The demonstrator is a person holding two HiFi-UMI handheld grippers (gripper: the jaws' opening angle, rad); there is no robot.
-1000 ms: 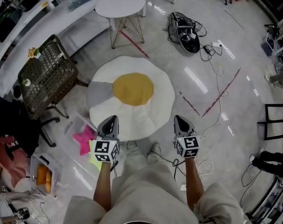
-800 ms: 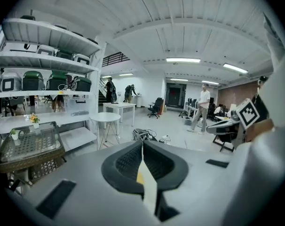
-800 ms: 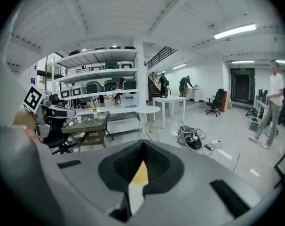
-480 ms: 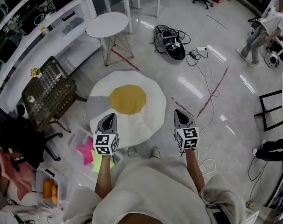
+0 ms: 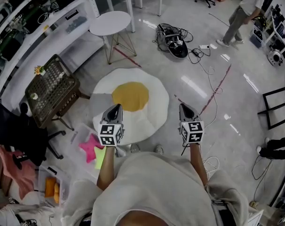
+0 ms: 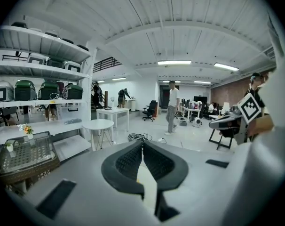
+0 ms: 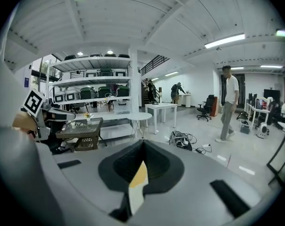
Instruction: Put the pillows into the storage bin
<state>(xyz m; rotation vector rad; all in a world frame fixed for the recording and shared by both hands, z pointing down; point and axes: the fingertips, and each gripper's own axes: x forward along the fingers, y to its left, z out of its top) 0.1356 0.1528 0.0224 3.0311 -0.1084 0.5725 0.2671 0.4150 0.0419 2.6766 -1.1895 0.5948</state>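
Observation:
A large round fried-egg pillow (image 5: 133, 108), white with a yellow middle, lies on the glossy floor ahead of me. A pink star pillow (image 5: 88, 145) and a yellow-green pillow (image 5: 99, 157) lie at the lower left, in what looks like a clear bin (image 5: 81, 130). My left gripper (image 5: 115, 108) hovers over the egg pillow's near left edge, shut and empty. My right gripper (image 5: 184, 108) hangs beside the pillow's right edge, also shut and empty. In the left gripper view the jaws (image 6: 142, 142) meet at the tips, and in the right gripper view (image 7: 142, 142) too.
A dark wicker basket table (image 5: 53, 87) stands at the left and a round white table (image 5: 109, 22) behind the pillow. A pile of cables (image 5: 173, 36) lies farther back. A person (image 5: 241, 11) walks at the far right. A small bin with orange things (image 5: 51, 188) sits at the lower left.
Both grippers have risen a little and stayed shut. My head view has pulled back and shifted. The person at the far right has walked to the left.

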